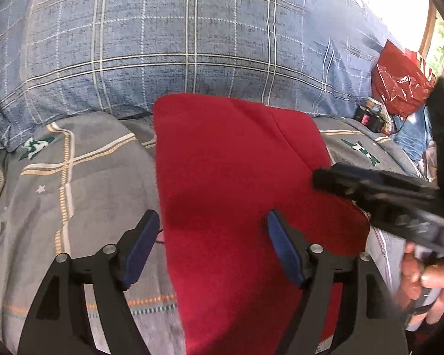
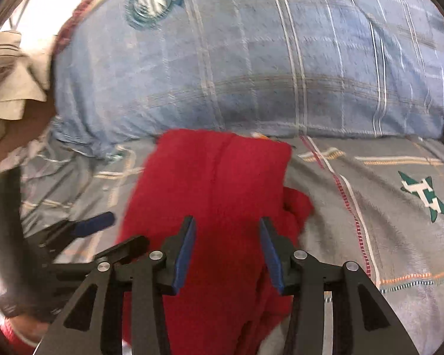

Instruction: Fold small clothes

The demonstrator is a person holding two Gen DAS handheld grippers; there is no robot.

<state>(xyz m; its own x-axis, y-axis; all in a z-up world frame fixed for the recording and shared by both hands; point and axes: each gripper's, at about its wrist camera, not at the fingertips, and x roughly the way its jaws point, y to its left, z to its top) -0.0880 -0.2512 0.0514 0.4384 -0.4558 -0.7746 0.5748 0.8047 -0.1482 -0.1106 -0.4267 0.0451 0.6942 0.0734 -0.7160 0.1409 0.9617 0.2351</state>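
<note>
A red fleece garment (image 1: 236, 177) lies folded into a long strip on the grey patterned bedsheet (image 1: 74, 177). My left gripper (image 1: 213, 219) is open and empty, straddling the garment's left edge near its front part. My right gripper (image 2: 228, 224) is open and empty, just above the same red garment (image 2: 216, 183), whose right side bunches into a lump. The right gripper also shows in the left wrist view (image 1: 319, 177), over the garment's right edge. The left gripper's blue fingers (image 2: 97, 223) show at the left of the right wrist view.
A large blue plaid pillow (image 1: 177, 44) lies right behind the garment. A red plastic bag (image 1: 399, 82) and small items (image 1: 370, 115) sit at the far right. A beige striped cloth (image 2: 9, 74) lies at the far left.
</note>
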